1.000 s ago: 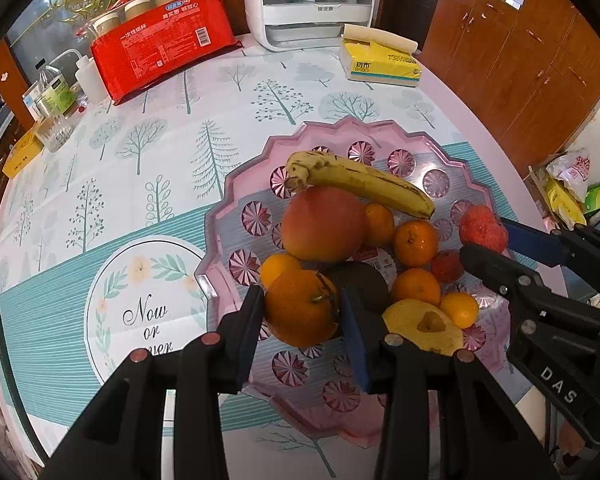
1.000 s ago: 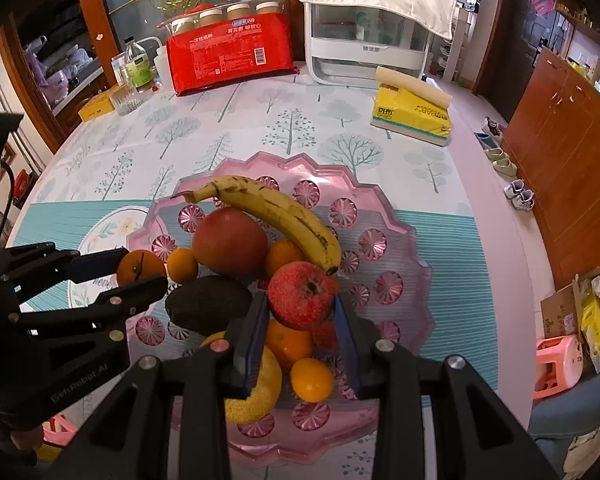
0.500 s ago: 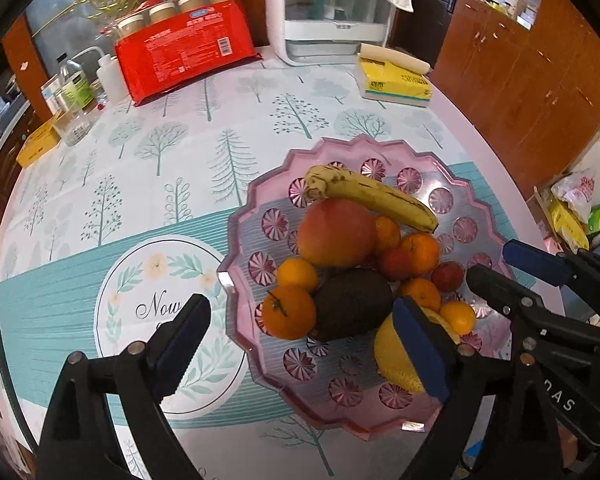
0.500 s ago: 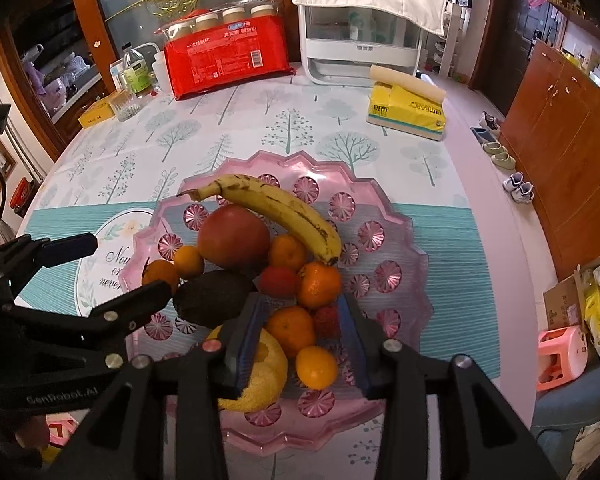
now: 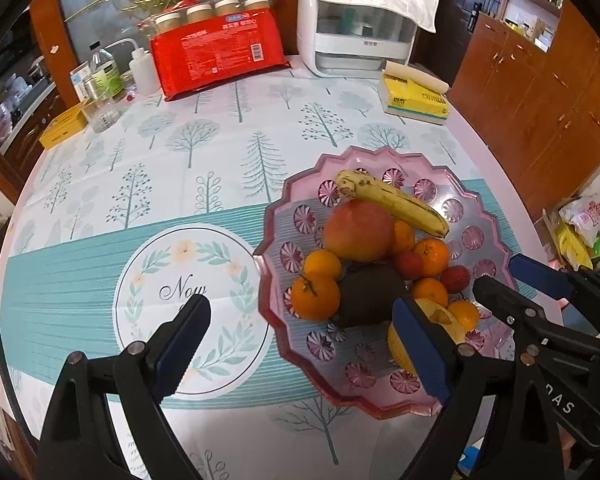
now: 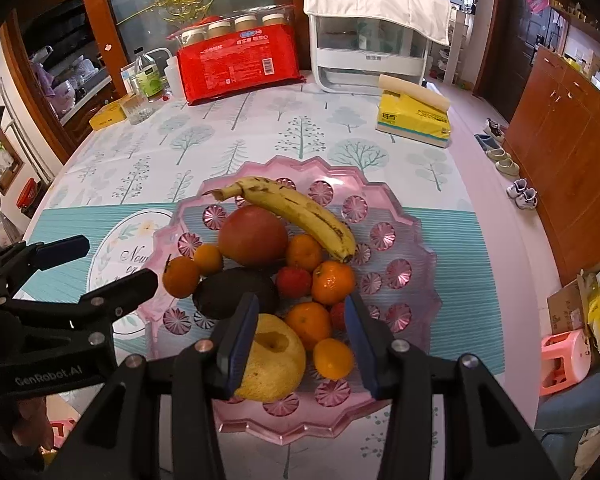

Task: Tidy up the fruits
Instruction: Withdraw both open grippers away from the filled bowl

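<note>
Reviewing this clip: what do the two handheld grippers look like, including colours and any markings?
Both are black plastic clamp-style tools with silver rivets and blue ribbed pads. The left gripper carries white "GenRobot.AI" lettering in the right wrist view; the right gripper shows the letters "DAS" in the left wrist view. No sleeves are visible.

Right tool [image 6: 300,332] empty, jaws apart above fruit plate [image 6: 416,280].

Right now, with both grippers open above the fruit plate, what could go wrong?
1. The orange sits at the pink plate's left edge; a nudge from the open left gripper might roll it onto the tablecloth.
2. The banana rests on piled fruit and could slide.
3. The right gripper hangs low over small oranges and may bump them.
</note>
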Motion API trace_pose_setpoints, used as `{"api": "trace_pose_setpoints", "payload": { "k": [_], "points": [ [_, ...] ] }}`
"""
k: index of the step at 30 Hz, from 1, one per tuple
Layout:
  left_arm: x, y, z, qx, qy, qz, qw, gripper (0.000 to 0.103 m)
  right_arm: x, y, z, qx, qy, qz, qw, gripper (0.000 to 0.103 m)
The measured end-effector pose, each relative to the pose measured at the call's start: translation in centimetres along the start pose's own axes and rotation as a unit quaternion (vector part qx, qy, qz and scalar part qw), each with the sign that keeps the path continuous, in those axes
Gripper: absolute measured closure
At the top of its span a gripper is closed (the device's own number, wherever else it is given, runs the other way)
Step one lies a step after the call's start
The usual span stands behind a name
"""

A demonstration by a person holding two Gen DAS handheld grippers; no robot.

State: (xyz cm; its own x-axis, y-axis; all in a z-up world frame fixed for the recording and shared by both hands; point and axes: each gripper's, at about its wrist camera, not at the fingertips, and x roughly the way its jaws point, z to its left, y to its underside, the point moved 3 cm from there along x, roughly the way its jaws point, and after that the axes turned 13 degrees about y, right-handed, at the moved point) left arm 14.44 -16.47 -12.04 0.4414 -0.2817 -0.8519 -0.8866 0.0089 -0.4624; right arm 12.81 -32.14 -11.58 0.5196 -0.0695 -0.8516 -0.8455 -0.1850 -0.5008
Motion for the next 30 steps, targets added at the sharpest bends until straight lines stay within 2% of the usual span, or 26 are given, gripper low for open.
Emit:
{"api": "trace_pose_setpoints", "payload": {
  "k": [9,20,24,28,30],
  "points": [
    [-3.0,0.5,0.7,-0.006,-0.005,-0.022,0.9997,0.011,-2.1,0.6,0.8,0.016,-0.002,-0.005,1.0,0.058],
    [-10.0,0.4,2.2,-0.02,-0.012,-0.073,0.9971,0.011,-8.0,0.3,2.2,0.042,-0.015,-0.04,0.998,0.057],
    [-12.4,0.9,2.8,-0.024,-0.021,-0.091,0.9953,0.004,-10.4,0.2,3.0,0.049,-0.021,-0.054,0.997,0.049],
    [-14.8,1.6,3.3,-0.021,-0.037,-0.115,0.9924,0.003,-12.5,0.1,4.1,0.049,-0.018,-0.075,0.996,0.037],
    [-15.6,2.0,3.5,-0.021,-0.043,-0.122,0.9914,0.002,-13.3,0.1,4.7,0.044,-0.014,-0.084,0.995,0.034]
  ]
}}
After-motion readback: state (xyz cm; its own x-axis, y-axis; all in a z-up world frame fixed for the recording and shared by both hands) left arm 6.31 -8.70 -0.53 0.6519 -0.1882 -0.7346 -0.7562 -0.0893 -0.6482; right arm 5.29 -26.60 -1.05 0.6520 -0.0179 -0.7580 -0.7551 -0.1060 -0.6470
